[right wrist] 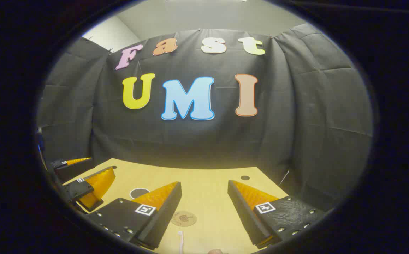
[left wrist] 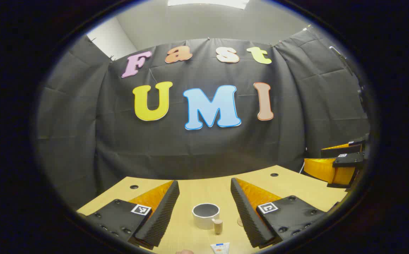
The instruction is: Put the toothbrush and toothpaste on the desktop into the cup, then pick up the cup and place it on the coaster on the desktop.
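Cup sits untouched between the left gripper's wide, empty jaws; right gripper likewise gapes empty.

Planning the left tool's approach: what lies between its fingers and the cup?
In the left gripper view, only bare desktop separates the open left tool from the cup, which stands between its fingers.

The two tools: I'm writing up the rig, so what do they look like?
Both look alike. The left tool and the right tool each have two wedge-shaped fingers, orange on the side faces with black ribbed pads facing inward. Each finger sits on a black plate with screws and a small square black-and-white marker.
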`<state>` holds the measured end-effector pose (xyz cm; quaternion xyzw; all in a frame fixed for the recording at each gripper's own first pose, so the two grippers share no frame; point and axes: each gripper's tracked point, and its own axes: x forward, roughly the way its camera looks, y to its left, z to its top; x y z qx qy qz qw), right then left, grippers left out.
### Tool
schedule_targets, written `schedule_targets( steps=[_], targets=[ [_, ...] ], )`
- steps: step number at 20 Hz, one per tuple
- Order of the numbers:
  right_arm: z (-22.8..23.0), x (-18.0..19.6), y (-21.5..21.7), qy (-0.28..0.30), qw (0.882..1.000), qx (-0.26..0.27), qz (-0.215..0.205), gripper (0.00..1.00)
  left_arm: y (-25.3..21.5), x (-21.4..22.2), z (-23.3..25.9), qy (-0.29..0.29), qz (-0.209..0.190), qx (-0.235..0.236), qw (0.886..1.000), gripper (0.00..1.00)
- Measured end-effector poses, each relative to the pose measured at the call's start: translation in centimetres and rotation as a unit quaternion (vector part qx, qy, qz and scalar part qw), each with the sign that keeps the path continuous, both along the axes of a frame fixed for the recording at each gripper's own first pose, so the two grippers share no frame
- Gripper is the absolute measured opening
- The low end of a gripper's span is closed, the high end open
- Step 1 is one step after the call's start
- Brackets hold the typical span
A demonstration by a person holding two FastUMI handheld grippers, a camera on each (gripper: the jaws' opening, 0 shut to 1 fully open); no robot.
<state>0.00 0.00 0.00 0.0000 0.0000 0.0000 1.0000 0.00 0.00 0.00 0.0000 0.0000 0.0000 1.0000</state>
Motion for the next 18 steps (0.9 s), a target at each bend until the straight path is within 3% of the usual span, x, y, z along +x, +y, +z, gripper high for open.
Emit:
schedule_targets(
  steps=[14,18],
  targets=[
    [-2.7,1.3,-0.1,0.078,0.997,0.011,0.01,0.87,-0.9,1.8,-1.7,0.036,-0.01,-0.01,0.999,0.94],
    [-4.6,1.2,0.6,0.122,0.992,0.013,0.019,0.87,-1.8,2.1,-4.1,0.083,-0.029,-0.01,0.996,0.94]
  ],
)
